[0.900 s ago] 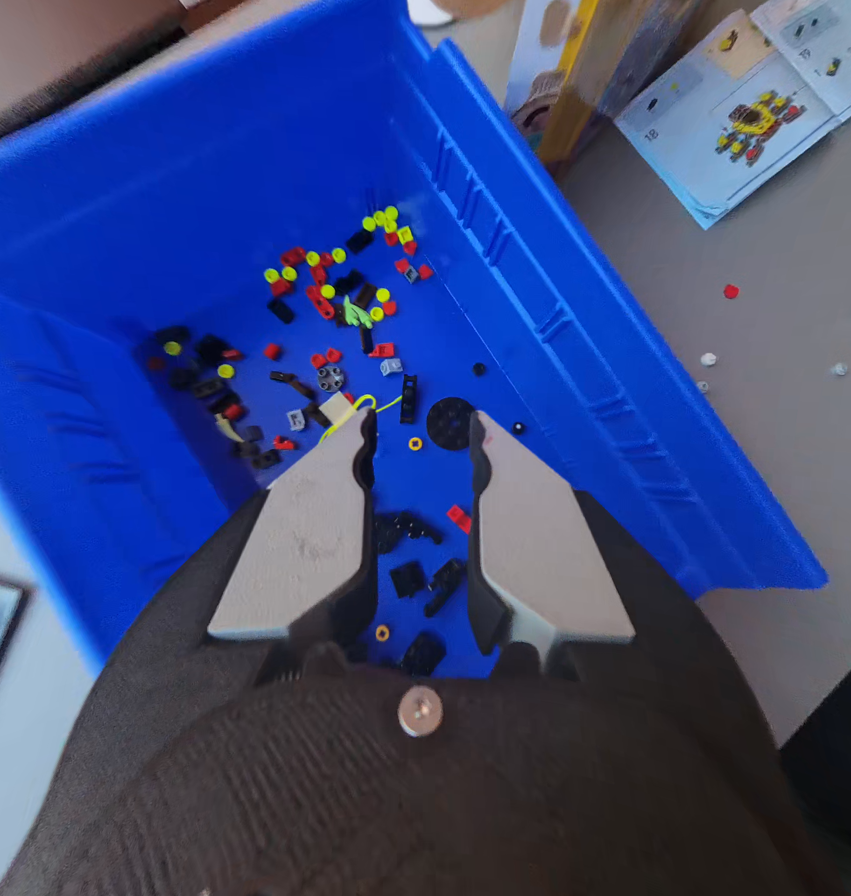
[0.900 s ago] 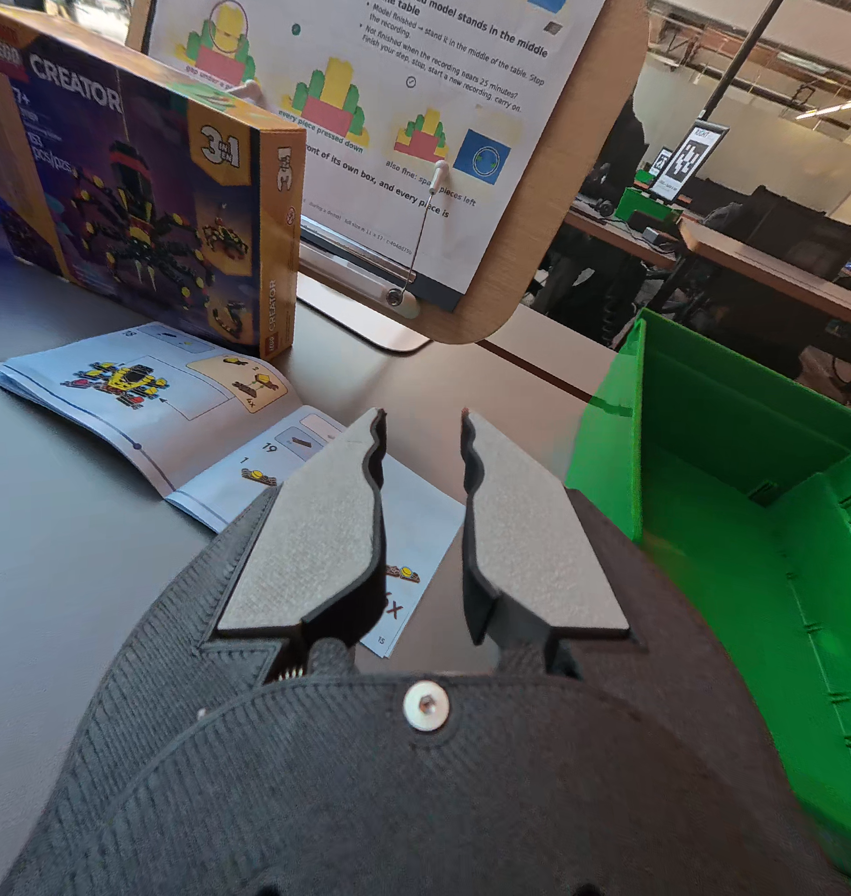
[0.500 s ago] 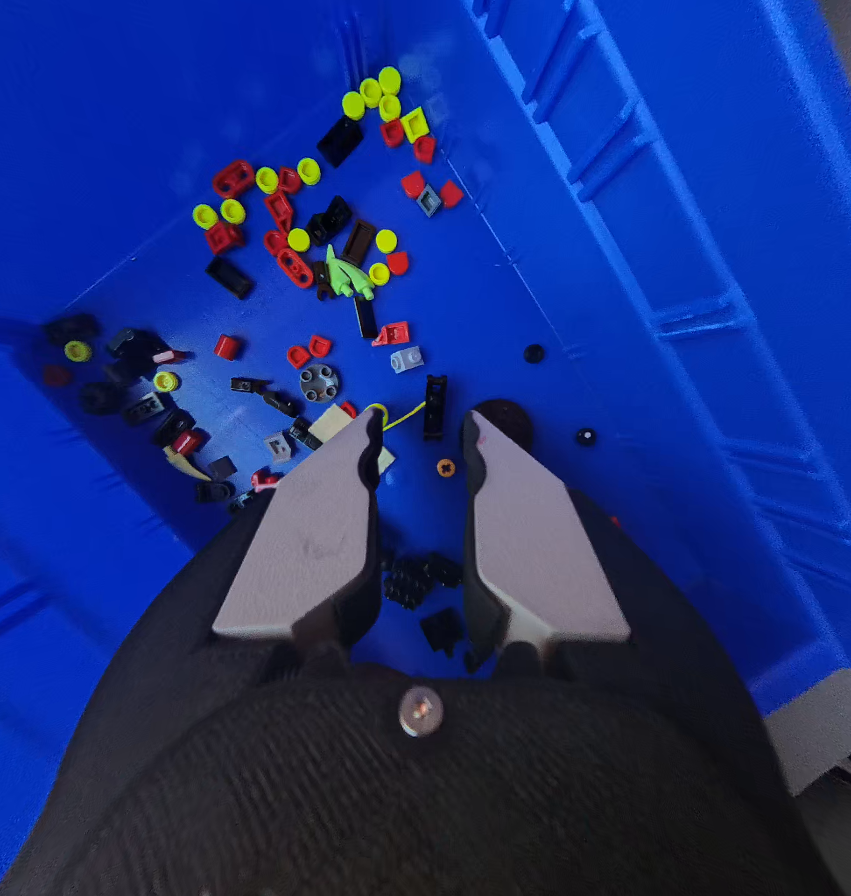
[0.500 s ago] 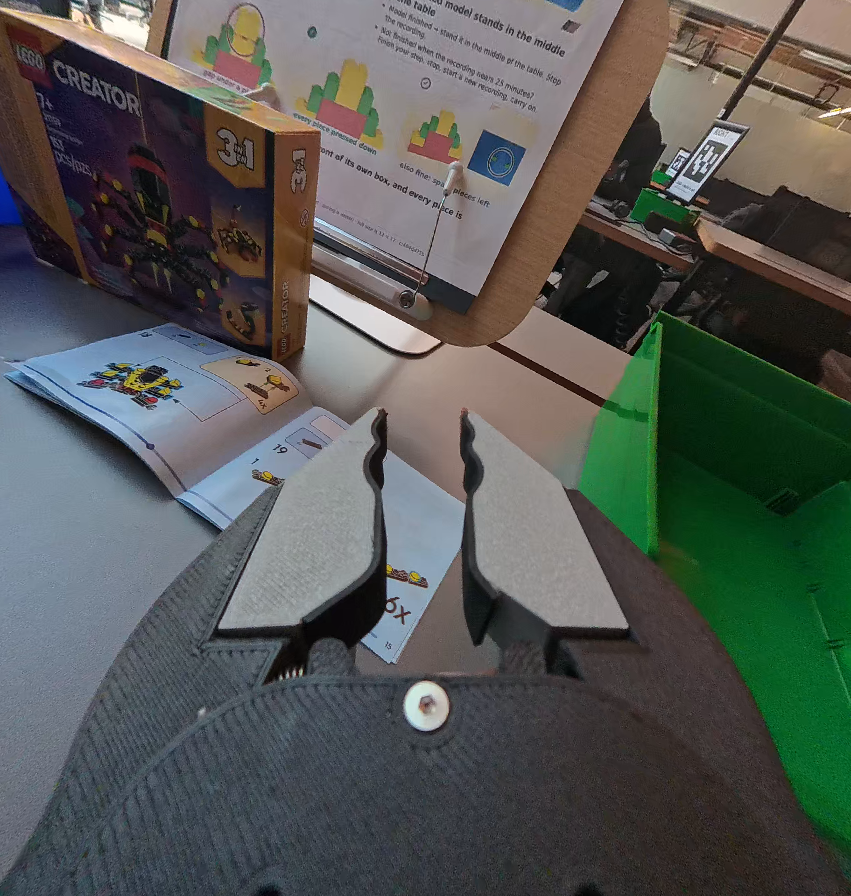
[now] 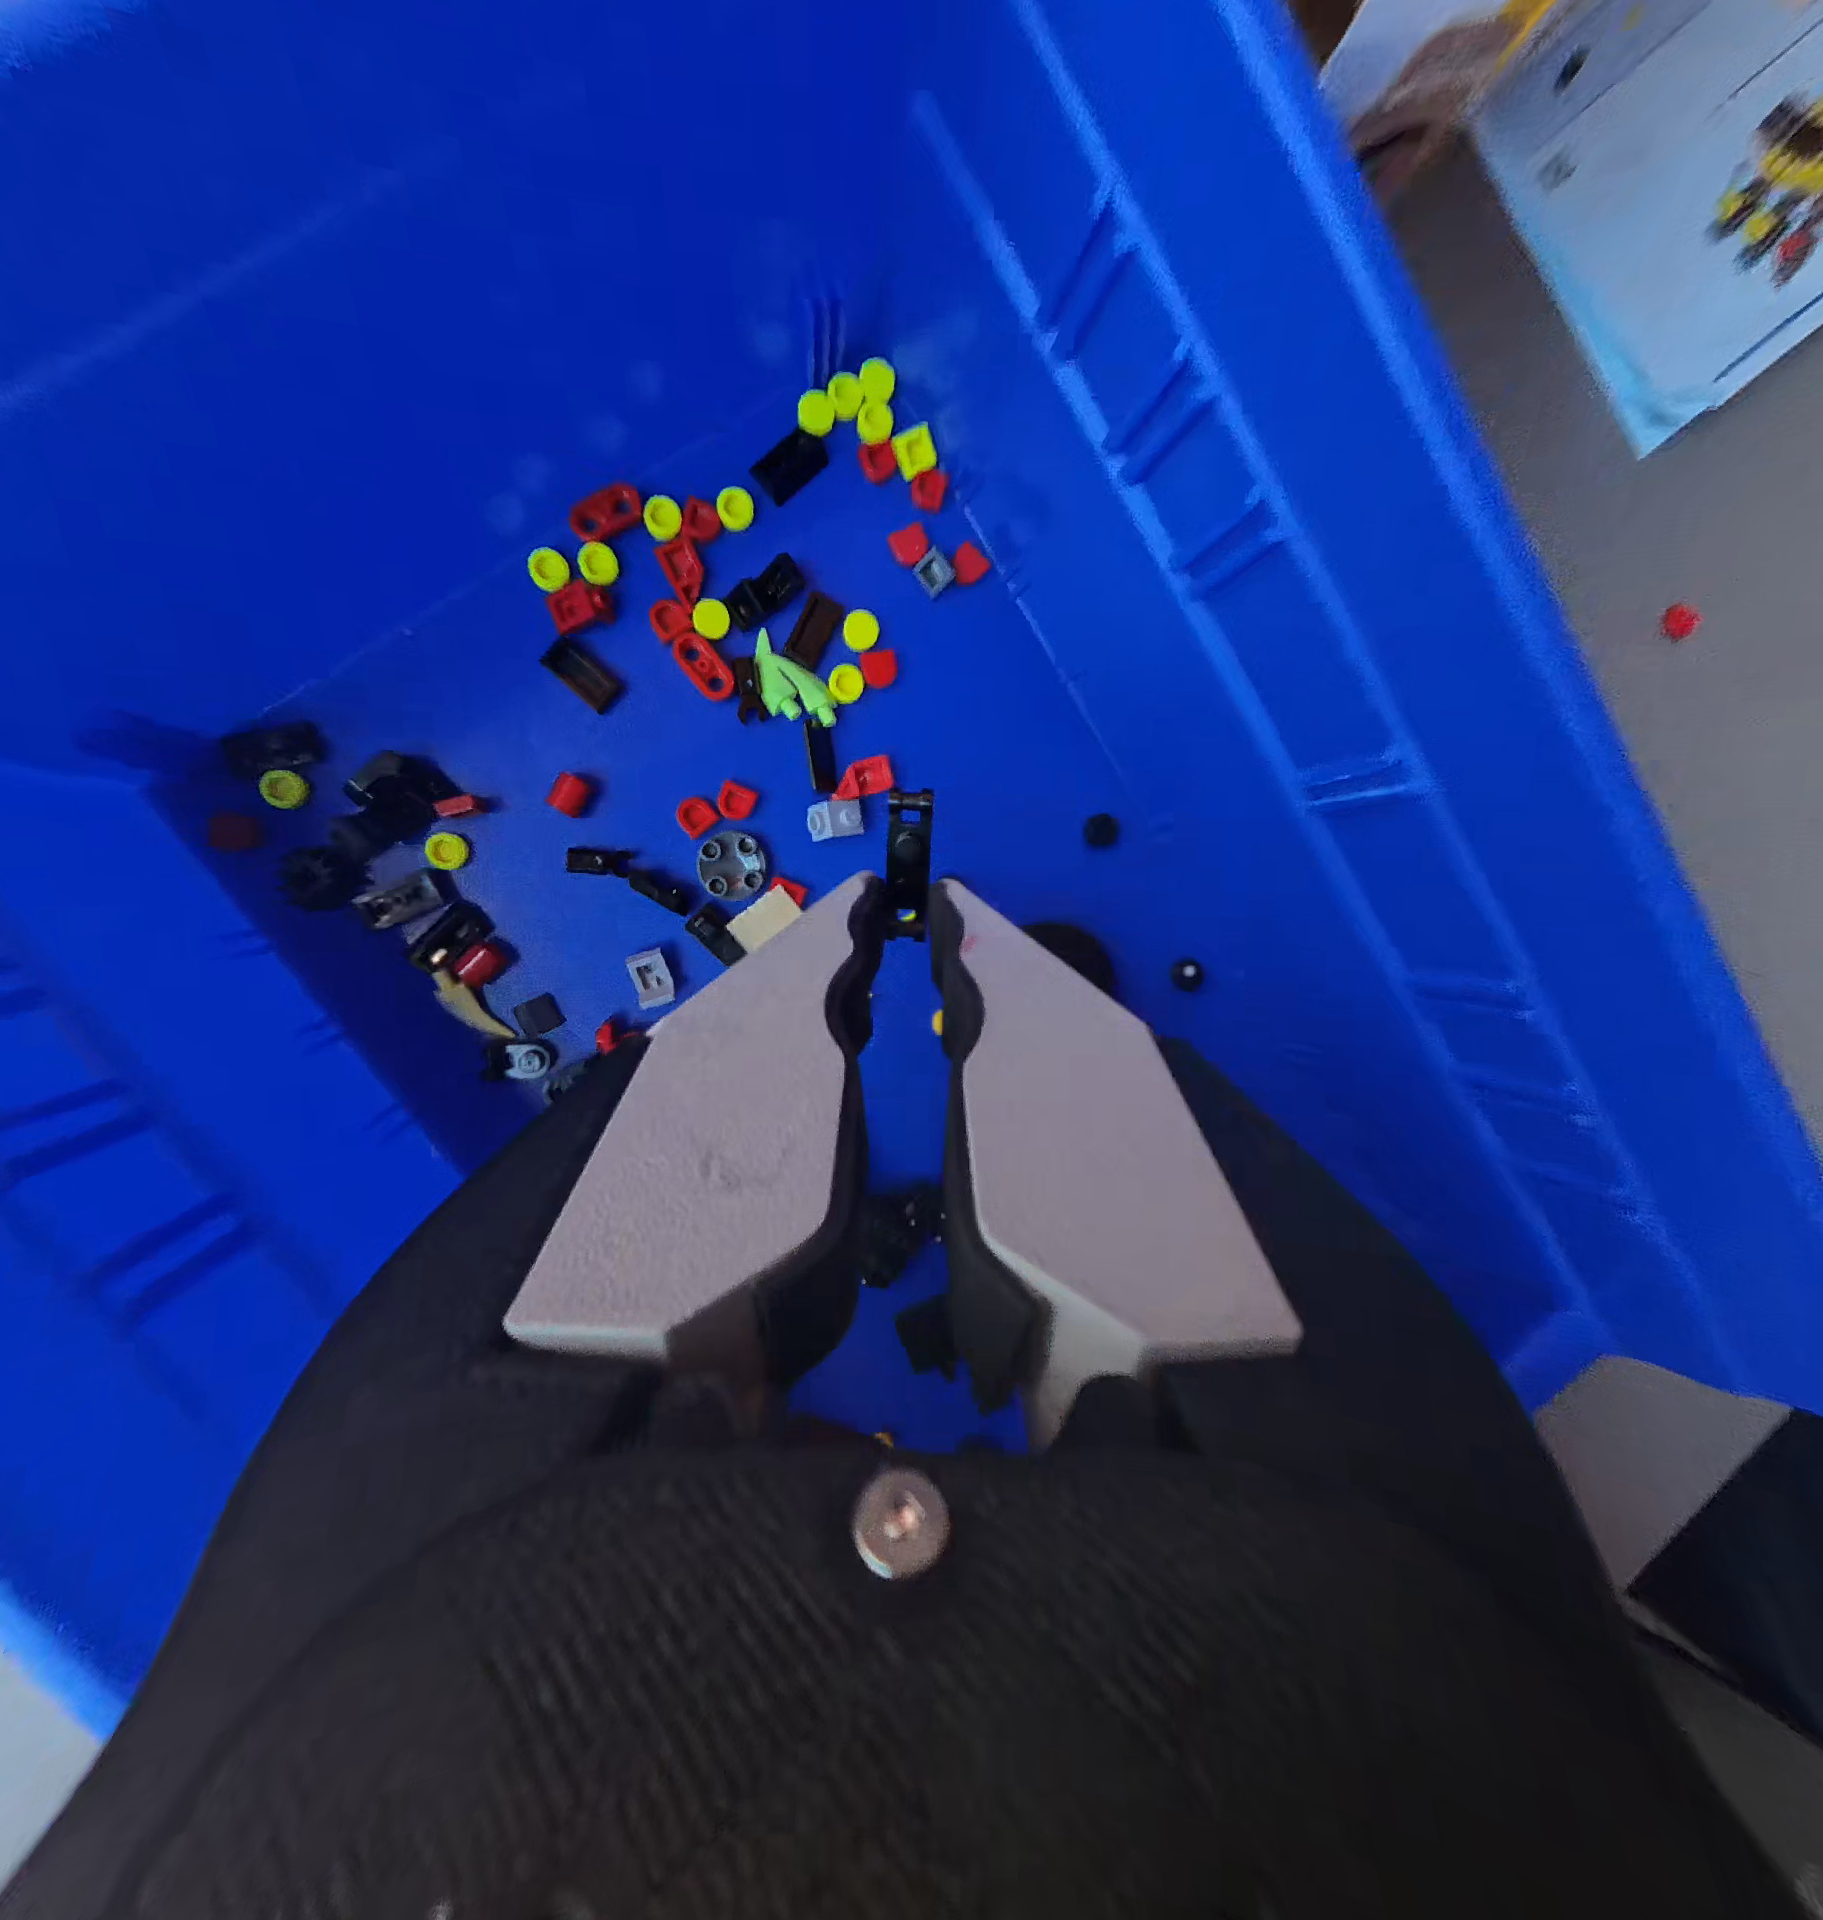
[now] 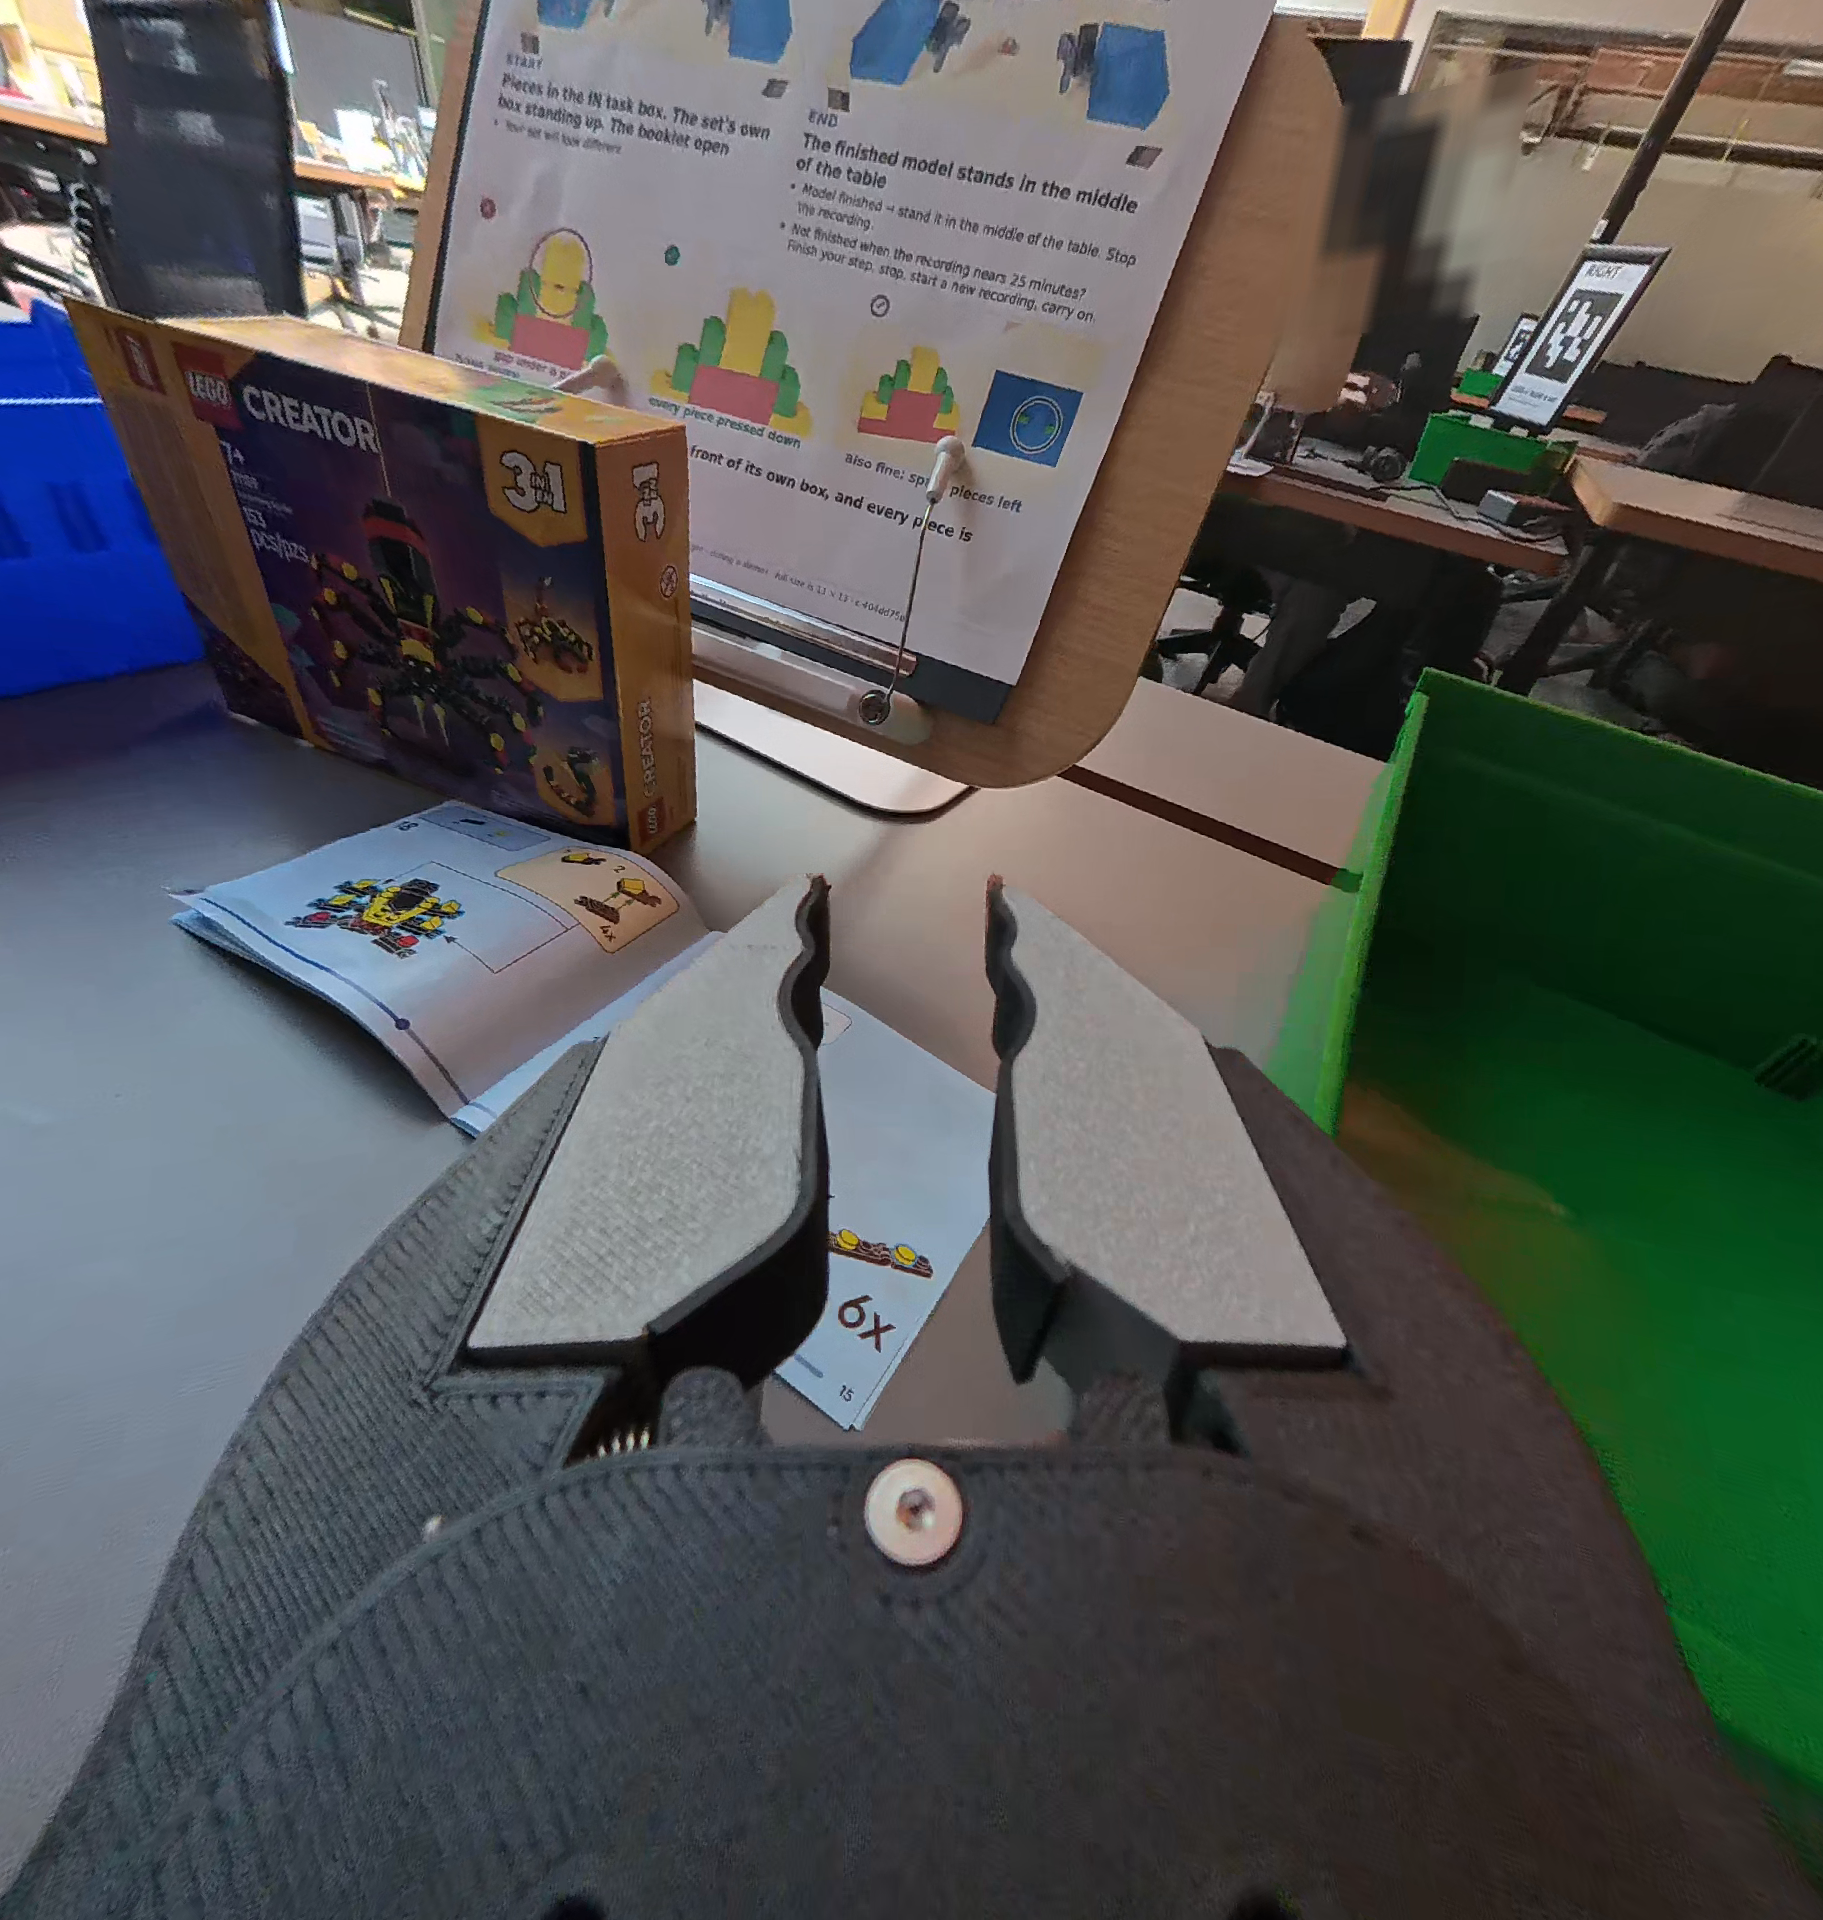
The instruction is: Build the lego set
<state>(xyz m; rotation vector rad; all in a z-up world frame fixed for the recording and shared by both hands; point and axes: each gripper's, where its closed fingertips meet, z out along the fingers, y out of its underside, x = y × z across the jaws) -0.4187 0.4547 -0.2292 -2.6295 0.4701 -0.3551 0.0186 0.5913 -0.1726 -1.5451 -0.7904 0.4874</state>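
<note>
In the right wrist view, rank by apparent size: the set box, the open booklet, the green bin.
1. green bin, though it sits nearest the camera and is cut off by the frame.
2. set box.
3. open booklet, partly hidden behind the right hand-held gripper, so box versus booklet is unsure.

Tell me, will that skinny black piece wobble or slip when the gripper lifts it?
Probably a little. The left gripper pinches only the near end of the skinny black piece, so it might pivot. It looks like hard, smooth plastic, so it likely stays stiff but could slip.
</note>
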